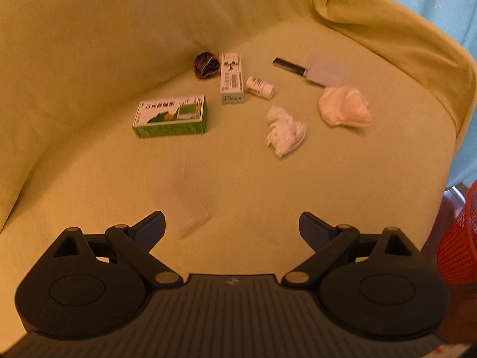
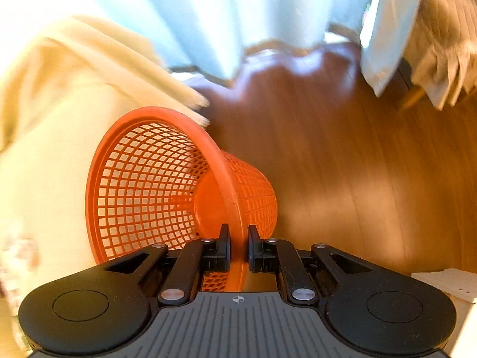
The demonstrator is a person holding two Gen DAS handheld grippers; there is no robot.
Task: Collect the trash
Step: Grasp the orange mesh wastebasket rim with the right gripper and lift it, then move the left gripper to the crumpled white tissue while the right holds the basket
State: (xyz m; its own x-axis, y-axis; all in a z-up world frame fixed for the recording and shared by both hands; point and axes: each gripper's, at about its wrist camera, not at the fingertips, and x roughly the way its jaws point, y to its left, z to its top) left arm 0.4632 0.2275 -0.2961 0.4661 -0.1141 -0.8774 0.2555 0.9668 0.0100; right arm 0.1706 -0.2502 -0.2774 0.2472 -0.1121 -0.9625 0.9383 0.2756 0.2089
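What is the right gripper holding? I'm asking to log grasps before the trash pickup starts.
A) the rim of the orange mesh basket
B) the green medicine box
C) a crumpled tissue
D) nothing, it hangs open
A: in the right wrist view the right gripper has its two fingers closed on either side of the orange mesh basket at its rim, while the left gripper is open above the sofa.

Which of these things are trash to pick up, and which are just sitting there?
Probably for the job:
- crumpled tissue
- white wad
- dark crumpled wrapper
- clear plastic piece
- orange mesh basket, rim gripped by the right gripper
- left gripper, open

Possibly just lying about:
- green box
- white box
- small bottle
- cleaver
- sofa cover
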